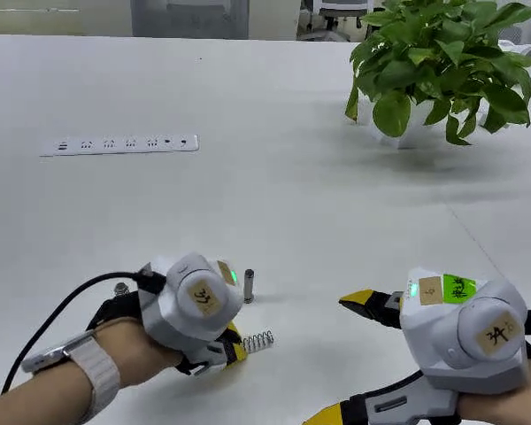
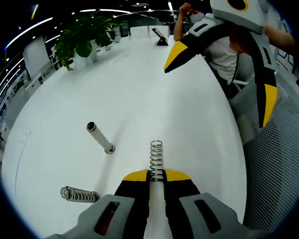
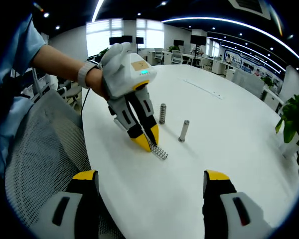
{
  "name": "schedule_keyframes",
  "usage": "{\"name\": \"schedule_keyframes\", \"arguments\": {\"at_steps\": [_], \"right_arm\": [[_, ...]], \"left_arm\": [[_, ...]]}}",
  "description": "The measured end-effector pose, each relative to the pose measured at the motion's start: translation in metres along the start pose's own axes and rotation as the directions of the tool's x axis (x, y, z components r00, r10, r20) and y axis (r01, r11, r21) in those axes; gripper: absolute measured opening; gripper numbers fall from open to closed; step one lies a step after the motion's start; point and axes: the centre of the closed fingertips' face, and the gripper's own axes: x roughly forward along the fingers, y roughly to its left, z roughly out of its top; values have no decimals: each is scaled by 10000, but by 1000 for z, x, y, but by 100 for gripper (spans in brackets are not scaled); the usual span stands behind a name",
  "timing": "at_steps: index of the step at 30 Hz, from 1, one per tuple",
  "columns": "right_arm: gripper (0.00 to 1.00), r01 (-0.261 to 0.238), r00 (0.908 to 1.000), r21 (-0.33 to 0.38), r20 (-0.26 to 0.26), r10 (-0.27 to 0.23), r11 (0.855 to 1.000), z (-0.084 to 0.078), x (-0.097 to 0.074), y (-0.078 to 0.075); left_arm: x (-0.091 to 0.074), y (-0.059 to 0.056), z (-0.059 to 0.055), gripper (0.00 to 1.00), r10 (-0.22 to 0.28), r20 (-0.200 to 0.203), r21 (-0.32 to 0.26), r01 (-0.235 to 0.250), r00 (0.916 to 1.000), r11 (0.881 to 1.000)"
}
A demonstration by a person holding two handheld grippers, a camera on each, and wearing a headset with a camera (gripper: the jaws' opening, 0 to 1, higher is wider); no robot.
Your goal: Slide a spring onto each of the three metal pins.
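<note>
**Gripping a spring low over the white tabletop**

The left hand-held gripper has its yellow-tipped jaws pinched together on one end of a spring. The rest of the coil sticks straight out past the tips. From the right gripper view the spring slants down towards the surface, though I cannot tell whether its free end touches.

Just beyond it a bare pin stands upright on the tabletop, apart from the spring and slightly off its line. Near that pin, on the far side from the held coil, a second spring stands upright too, with a metal cap showing at its end in the left gripper view.

The right hand-held gripper hangs off to the side. Its jaws are spread wide with nothing between them, and it is well apart from the pins.

The tabletop is a long, plain white surface with a rounded end, matte and evenly lit. A white power strip lies flat on it, well away from the work. A leafy potted plant in a white pot sits towards the far corner.

A grey mesh chair is drawn up at the near edge beside the person holding the tools. At the far end another person sits at the same tabletop. Around it is an open office with rows of desks, bright windows along one wall and long strip lights curving across a dark ceiling.
</note>
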Motion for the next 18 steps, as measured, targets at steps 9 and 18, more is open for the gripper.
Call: {"name": "schedule_keyframes", "arguments": {"at_steps": [9,18], "right_arm": [[85,-153,9999,94,52,153,9998,2,4,8],[84,-225,9997,105,54,225,9997,4,6,9]], "left_arm": [[-4,1,-3,9,496,903,-804,-424,9947,9959],[-17,-1,-14,9,629,1471,-1602,-389,9871,9863]]}}
